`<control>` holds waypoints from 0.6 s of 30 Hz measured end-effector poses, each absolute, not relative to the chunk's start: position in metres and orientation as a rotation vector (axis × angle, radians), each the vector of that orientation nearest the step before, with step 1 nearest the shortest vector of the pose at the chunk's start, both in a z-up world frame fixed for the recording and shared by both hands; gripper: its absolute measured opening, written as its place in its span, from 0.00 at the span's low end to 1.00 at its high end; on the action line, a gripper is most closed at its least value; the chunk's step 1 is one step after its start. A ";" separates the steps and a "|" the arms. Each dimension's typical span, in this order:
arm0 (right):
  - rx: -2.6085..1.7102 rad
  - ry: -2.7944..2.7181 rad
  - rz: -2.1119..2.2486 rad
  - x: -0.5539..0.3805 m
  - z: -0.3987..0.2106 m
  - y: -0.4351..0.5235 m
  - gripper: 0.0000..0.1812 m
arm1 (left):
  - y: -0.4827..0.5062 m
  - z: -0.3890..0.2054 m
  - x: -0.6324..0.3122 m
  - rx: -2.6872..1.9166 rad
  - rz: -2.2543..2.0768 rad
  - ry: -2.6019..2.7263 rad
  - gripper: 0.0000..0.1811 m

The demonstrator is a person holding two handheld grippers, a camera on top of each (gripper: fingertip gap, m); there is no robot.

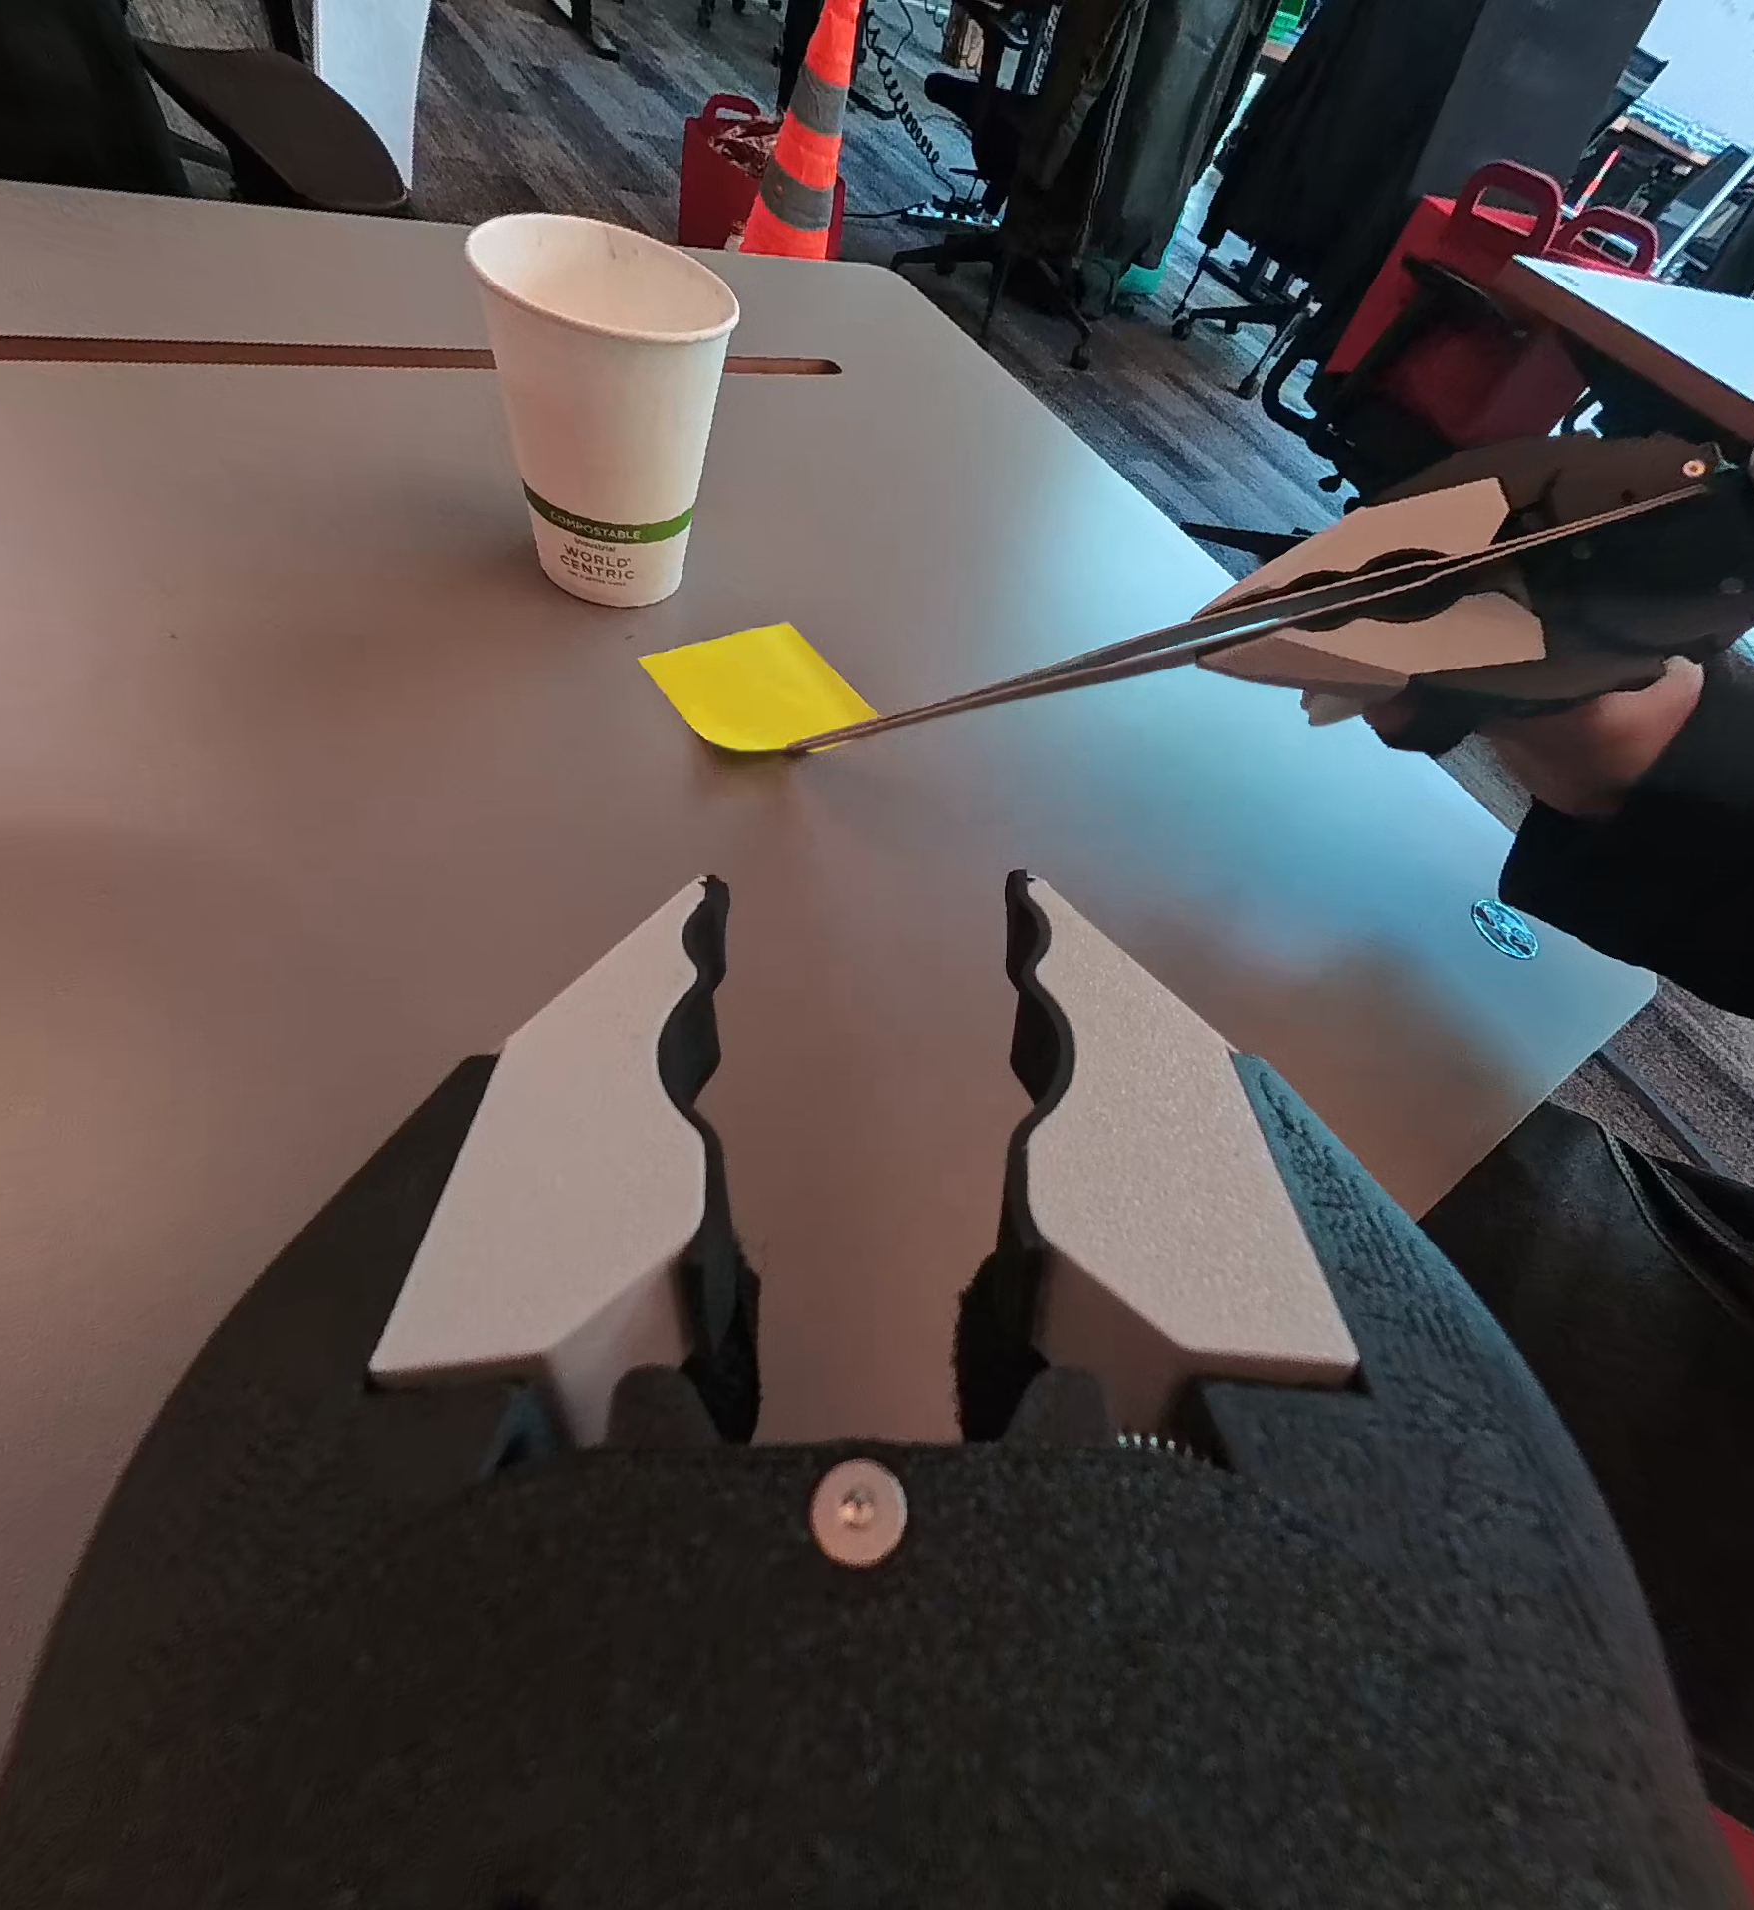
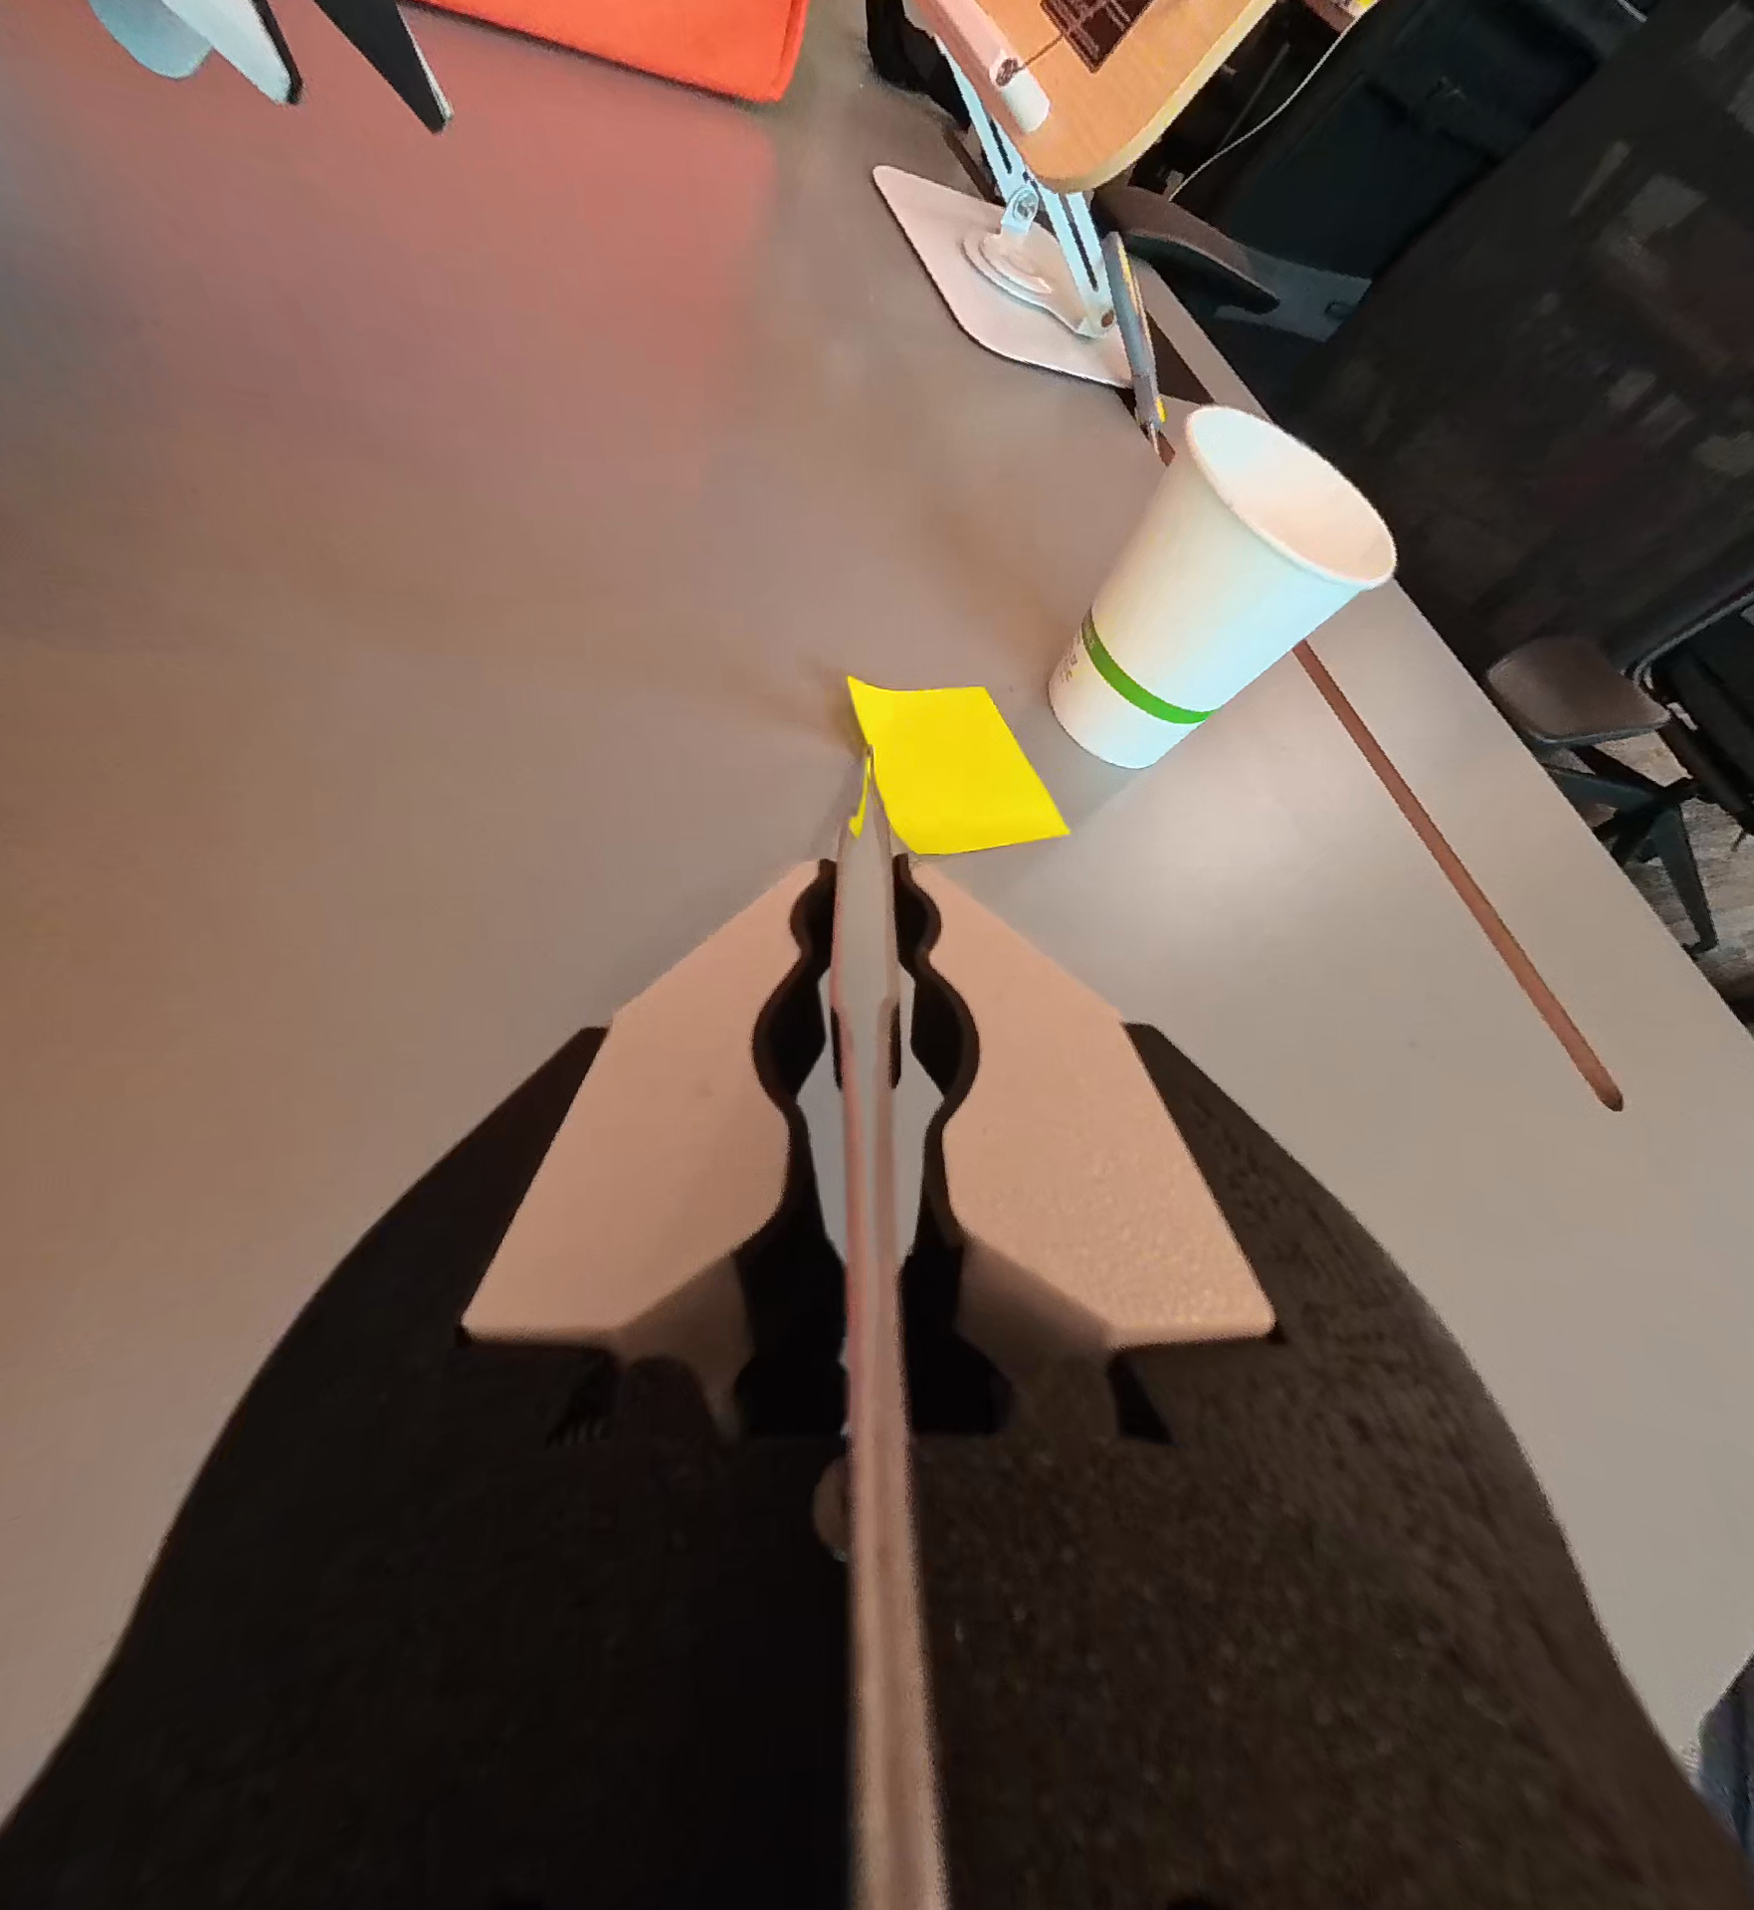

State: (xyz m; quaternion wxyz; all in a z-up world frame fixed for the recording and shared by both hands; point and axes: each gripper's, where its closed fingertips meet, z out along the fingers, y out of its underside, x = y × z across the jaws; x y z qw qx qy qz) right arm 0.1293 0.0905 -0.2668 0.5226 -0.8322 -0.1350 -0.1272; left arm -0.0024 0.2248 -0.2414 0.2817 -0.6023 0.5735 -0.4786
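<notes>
A yellow paper square (image 1: 757,686) lies flat on the grey table (image 1: 232,724), just in front of a white paper cup (image 1: 606,413) with a green band. My right gripper (image 1: 1203,639) comes in from the right, shut on long metal tweezers (image 1: 1007,687) whose tips touch the near right corner of the paper. In the right wrist view the right gripper (image 2: 866,868) holds the tweezers (image 2: 867,1034) with tips at the left edge of the yellow paper (image 2: 950,770); the cup (image 2: 1208,589) stands beyond it. My left gripper (image 1: 860,881) is open and empty, low over the table short of the paper.
A long slot (image 1: 232,355) runs across the table behind the cup. A white stand base (image 2: 996,269) sits at the far edge in the right wrist view. An orange traffic cone (image 1: 805,134), red bins and office chairs stand on the floor beyond the table. Across from one pair of fingers to the other is roughly 20 centimetres. From the right gripper's tips to the cup (image 2: 1208,589) is close to 20 centimetres.
</notes>
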 end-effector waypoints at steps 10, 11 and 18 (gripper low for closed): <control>-1.898 -0.249 -0.229 0.127 -0.241 0.092 0.04 | 0.223 -0.240 -0.003 -1.614 -1.289 1.533 0.30; -1.867 -0.239 -0.200 0.124 -0.235 0.092 0.04 | 0.223 -0.240 -0.003 -1.613 -1.291 1.531 0.30; -1.659 -0.124 -0.117 0.125 -0.173 0.095 0.04 | 0.221 -0.238 -0.003 -1.608 -1.296 1.535 0.30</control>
